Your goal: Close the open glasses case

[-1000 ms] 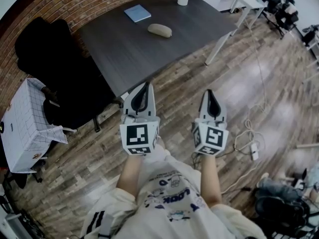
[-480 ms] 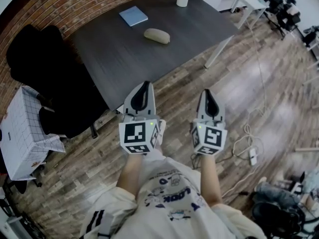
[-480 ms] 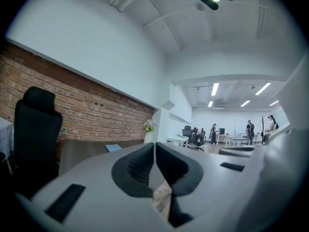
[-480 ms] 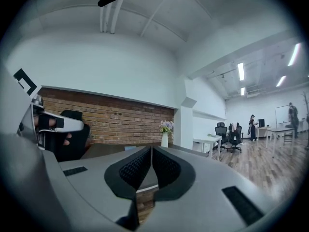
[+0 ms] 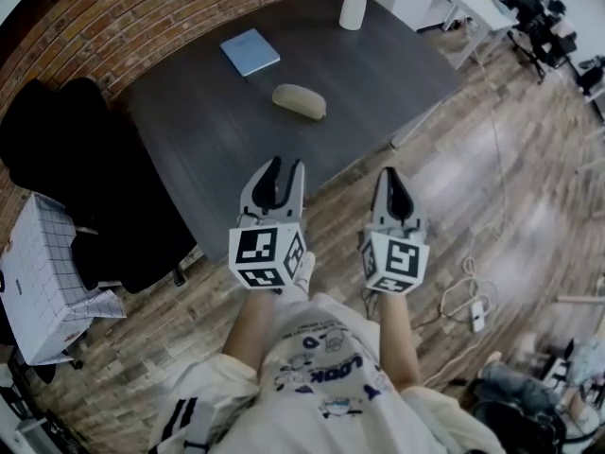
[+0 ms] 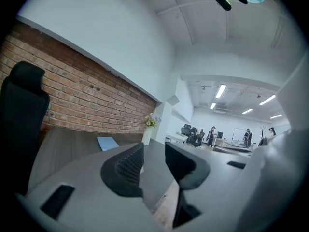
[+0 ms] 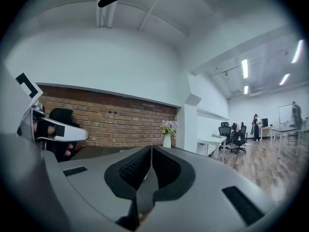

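**Operator:** Where's the case?

**Spotter:** The beige oval glasses case [image 5: 299,101] lies upper middle in the head view, on the dark grey wooden table [image 5: 208,140], well apart from both your grippers. You haven't touched it. Whether its lid gapes I can't tell from here, so I judge the closing is all left.

**Operator:** My jaws?

**Spotter:** Your left gripper [image 5: 284,166] is opening with nothing between its jaws. Your right gripper [image 5: 394,178] is pressed together and empty.

**Operator:** Room?

**Spotter:** Plenty. The table's near edge crosses by your left gripper's tips. The light blue notebook [image 5: 250,51] and white vase [image 5: 353,8] sit beyond the case, and the black office chair [image 5: 57,140] stands at left.
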Tool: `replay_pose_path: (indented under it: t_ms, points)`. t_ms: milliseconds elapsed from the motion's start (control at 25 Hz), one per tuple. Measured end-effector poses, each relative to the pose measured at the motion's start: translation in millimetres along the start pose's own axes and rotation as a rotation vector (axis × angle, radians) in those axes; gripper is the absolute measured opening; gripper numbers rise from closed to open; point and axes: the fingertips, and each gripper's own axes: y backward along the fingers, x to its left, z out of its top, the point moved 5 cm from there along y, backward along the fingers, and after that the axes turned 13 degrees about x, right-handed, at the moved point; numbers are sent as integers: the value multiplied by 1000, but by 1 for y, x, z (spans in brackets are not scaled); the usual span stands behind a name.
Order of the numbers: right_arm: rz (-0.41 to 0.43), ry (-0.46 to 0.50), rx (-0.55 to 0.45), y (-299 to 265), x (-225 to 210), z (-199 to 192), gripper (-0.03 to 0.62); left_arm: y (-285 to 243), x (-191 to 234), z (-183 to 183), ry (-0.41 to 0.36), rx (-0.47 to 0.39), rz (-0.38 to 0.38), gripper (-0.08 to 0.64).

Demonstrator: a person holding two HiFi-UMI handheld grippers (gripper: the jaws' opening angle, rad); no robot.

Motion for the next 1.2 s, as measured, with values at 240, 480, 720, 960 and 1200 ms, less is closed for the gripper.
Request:
replay_pose_path:
  t_ms: [240, 480, 720, 960, 1200]
  points:
    - [11, 11, 13, -58, 1, 11, 9, -52, 26, 8, 109, 51, -69, 144]
    - [21, 19, 67, -97, 1, 12, 9, -85, 45, 8, 202, 92, -85, 155]
    - [60, 48, 136, -134, -5, 11, 9, -119, 52, 0, 390, 154, -134, 163]
    - [137, 72, 175, -185, -18, 8, 9, -160, 58, -3, 488, 175, -92, 174]
    - [250, 118, 249, -246, -24, -1, 9, -208, 74, -8, 625, 183, -33, 191]
